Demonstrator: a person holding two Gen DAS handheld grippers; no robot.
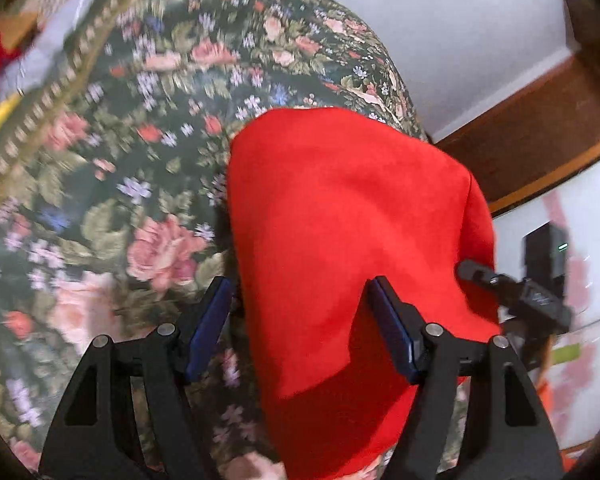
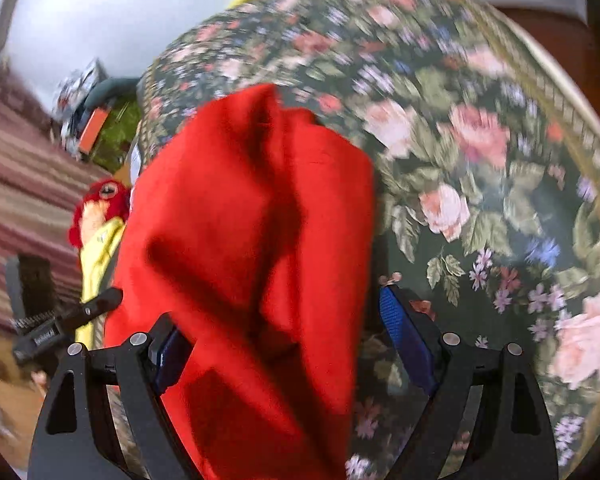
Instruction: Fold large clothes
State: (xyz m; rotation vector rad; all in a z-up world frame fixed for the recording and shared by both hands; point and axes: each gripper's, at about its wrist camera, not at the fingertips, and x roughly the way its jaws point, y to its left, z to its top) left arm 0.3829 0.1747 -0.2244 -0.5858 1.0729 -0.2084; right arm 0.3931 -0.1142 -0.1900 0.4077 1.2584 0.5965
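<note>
A red garment (image 1: 340, 224) lies on a dark floral cover (image 1: 132, 160); it looks folded into a narrow stack. In the left wrist view my left gripper (image 1: 300, 320) is open, its blue pads (image 1: 210, 324) apart over the garment's near left edge. The other gripper's tip (image 1: 512, 292) shows at the garment's right edge. In the right wrist view the garment (image 2: 252, 232) shows creased, on the floral cover (image 2: 480, 160). My right gripper (image 2: 284, 344) is open, its blue pads (image 2: 406, 332) spread either side of the garment's near end. The left gripper's tip (image 2: 72, 316) shows at the left.
A red plush toy (image 2: 100, 204) and a yellow cloth (image 2: 98, 260) lie to the left of the garment. Clutter (image 2: 96, 120) sits beyond by a white wall. A wooden bed frame (image 1: 540, 128) runs at the right in the left wrist view. A striped rug (image 2: 20, 184) lies at the left.
</note>
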